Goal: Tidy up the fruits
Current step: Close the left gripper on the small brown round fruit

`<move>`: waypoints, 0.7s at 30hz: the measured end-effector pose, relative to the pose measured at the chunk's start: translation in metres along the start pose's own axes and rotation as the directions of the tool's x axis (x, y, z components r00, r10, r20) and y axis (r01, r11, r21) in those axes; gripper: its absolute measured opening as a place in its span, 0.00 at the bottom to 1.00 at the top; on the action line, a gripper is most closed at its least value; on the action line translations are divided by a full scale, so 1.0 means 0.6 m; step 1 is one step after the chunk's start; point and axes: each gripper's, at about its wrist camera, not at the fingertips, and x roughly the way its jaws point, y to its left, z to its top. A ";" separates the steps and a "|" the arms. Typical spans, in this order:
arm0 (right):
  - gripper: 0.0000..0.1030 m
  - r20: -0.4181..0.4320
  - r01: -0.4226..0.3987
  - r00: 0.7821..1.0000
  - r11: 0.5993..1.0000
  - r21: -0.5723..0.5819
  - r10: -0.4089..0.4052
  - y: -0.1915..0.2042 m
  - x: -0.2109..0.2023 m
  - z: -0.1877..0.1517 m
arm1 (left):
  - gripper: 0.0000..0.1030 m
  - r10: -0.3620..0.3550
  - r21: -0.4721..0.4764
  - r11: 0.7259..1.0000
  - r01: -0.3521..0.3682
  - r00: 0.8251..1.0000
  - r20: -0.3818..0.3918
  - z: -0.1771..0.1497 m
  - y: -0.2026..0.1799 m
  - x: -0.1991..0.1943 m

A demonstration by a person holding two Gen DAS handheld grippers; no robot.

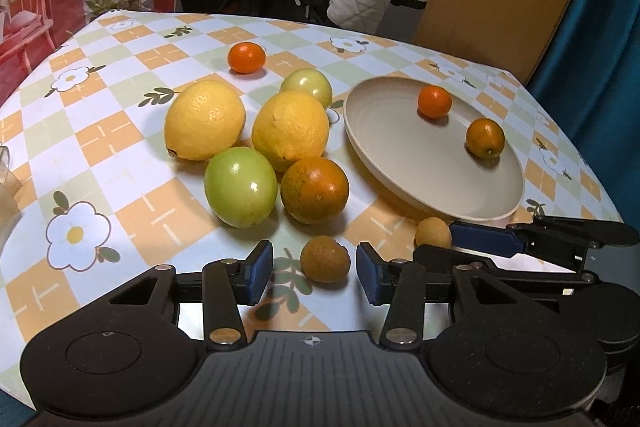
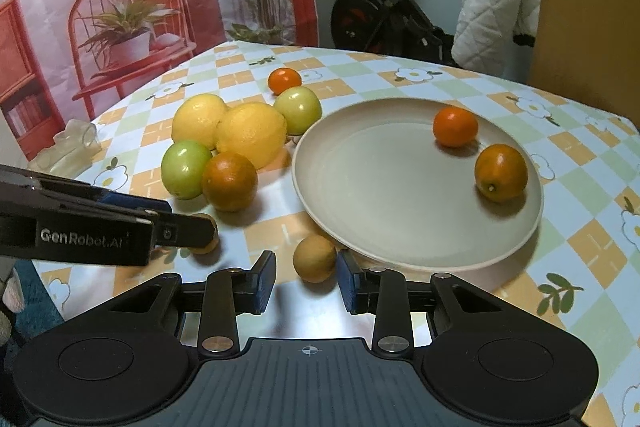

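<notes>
1. 2 small brown fruits are in play, both on the tabletop (image 1: 120, 155) in front of the plate (image 2: 380, 187), and each has a tool lined up on it.
2. The left brown fruit (image 1: 325, 259) sits dead ahead of the left tool (image 1: 315, 267), right between its blue pads (image 1: 262, 273). There is daylight on both sides, so the jaws stand apart and grip nothing.
3. The right brown fruit (image 2: 315, 258) lies between the fingertips of the right tool (image 2: 306, 277), just beside the plate's near rim. It sits off-centre, hard up against the right-hand pad, with a clear gap to the other. These jaws are narrower but also apart, not clamped.
4. Both fruits are round, so no long axis matters. What counts is centring: the left fruit is nearly centred, while the right 1 would likely be nudged sideways as the jaws come in.
5. The right tool is the nearer to the plate, which lies ahead and slightly to its right. The left tool is further out, beside the cluster of lemons (image 1: 206, 121).
6. Both tools slant down at the tabletop, roughly side by side, pointing towards the far edge.
7. My read: both are at the grasp step, with the lift to the plate not yet begun. 2 oranges (image 2: 456, 126) are already on it.
</notes>
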 end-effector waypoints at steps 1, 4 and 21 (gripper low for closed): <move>0.30 0.000 -0.003 1.000 1.000 0.004 0.003 -0.001 0.002 0.000 | 0.47 0.001 0.003 1.000 -0.001 1.000 -0.002 0.000 -0.001 0.002; 0.30 -0.002 -0.006 1.000 1.000 0.011 0.006 -0.001 0.009 0.001 | 0.46 0.002 0.004 1.000 -0.002 1.000 -0.007 -0.001 -0.001 0.007; 0.21 -0.001 -0.014 1.000 1.000 -0.002 0.014 0.004 0.023 0.000 | 0.30 -0.013 0.031 0.999 0.013 1.000 -0.010 -0.004 -0.010 0.018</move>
